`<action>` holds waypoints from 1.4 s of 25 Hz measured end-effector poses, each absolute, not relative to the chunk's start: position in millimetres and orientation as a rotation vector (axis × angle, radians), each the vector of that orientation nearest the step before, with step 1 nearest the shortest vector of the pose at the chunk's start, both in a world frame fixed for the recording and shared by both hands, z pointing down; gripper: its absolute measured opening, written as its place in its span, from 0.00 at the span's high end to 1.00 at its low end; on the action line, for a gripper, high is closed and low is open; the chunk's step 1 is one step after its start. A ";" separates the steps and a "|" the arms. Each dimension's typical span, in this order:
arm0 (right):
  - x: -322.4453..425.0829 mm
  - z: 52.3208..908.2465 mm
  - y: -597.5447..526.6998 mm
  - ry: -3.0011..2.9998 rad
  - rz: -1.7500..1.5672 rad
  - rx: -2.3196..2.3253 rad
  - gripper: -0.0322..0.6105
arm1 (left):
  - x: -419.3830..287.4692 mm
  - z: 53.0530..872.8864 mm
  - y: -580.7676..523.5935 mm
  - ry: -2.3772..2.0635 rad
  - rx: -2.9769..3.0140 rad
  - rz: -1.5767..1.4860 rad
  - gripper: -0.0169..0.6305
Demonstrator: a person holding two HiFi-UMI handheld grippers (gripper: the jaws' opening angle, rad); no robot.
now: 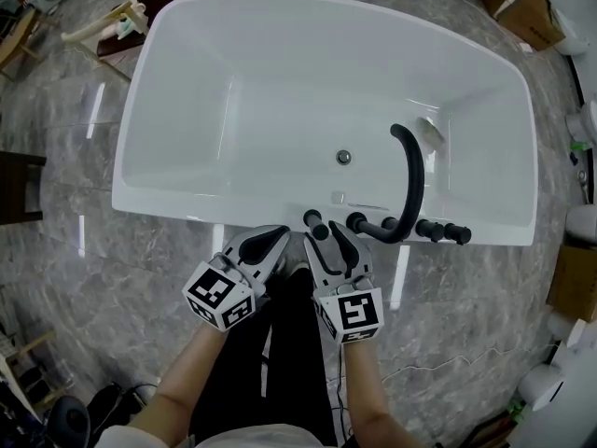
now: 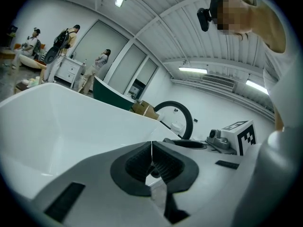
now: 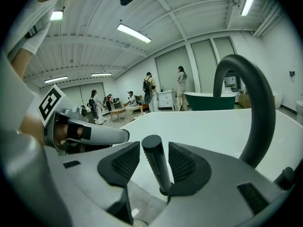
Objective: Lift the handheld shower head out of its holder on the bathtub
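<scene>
The handheld shower head [image 3: 156, 167] is a slim black rod with a ribbed side. It stands upright in its holder on the near rim of the white bathtub [image 1: 187, 208]. My right gripper [image 3: 154, 161] is open with one jaw on each side of the rod, and a gap shows at each pad. In the head view the shower head [image 1: 314, 220] pokes up just ahead of the right gripper [image 1: 328, 241]. My left gripper [image 2: 151, 151] is shut on nothing and rests just left [image 1: 266, 244] of the right one, near the rim.
A curved black faucet spout [image 1: 410, 180] arches over the tub to the right of the shower head, with black tap handles [image 1: 438, 231] along the rim. The drain [image 1: 343, 157] sits in the tub floor. Cardboard boxes [image 1: 522, 7] and a wooden item [image 1: 112, 21] lie beyond the tub.
</scene>
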State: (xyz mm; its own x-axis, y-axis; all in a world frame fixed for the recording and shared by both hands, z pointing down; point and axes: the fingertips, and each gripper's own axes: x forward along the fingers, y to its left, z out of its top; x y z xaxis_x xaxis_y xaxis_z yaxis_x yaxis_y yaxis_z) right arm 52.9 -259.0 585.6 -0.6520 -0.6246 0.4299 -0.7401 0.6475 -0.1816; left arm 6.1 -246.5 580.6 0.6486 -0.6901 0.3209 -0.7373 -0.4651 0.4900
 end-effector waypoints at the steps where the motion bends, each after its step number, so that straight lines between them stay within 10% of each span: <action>1: 52.0 591.4 -260.1 -2.535 0.495 1.084 0.68 | 6.1 585.7 -246.4 -1.103 2.259 0.105 0.95; 35: 26.7 677.3 -279.4 -2.427 0.288 1.002 0.76 | -14.6 648.9 -248.1 -1.126 2.197 0.102 0.95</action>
